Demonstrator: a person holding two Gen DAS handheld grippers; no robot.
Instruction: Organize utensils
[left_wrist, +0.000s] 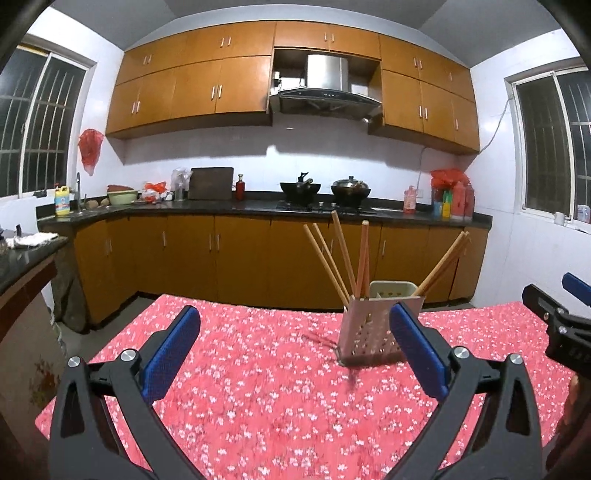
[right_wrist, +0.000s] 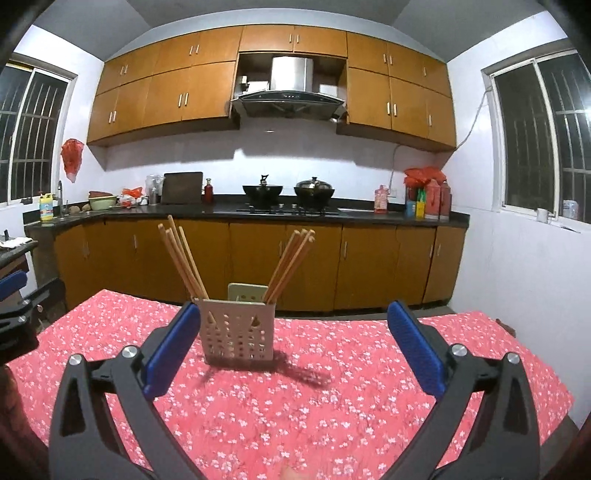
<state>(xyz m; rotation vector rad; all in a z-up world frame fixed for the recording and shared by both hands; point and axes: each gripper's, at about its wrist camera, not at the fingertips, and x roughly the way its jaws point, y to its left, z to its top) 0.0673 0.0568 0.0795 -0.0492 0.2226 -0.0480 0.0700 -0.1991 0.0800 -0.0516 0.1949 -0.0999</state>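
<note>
A beige perforated utensil holder (left_wrist: 373, 332) (right_wrist: 238, 330) stands upright on the red floral tablecloth (left_wrist: 266, 387) (right_wrist: 314, 406). Several wooden chopsticks (left_wrist: 341, 258) (right_wrist: 183, 258) lean out of it in two fans, left and right. My left gripper (left_wrist: 295, 354) is open, with only tablecloth between its blue pads; the holder sits just behind its right finger. My right gripper (right_wrist: 295, 350) is open too, the holder just inside its left finger and untouched. Each gripper shows at the edge of the other's view.
The table ends a short way behind the holder. Beyond a strip of floor runs a kitchen counter (left_wrist: 236, 208) with a stove, two woks (right_wrist: 288, 194), bottles and bowls. Wooden cabinets hang above, and a darker side counter (left_wrist: 22, 254) stands at the left.
</note>
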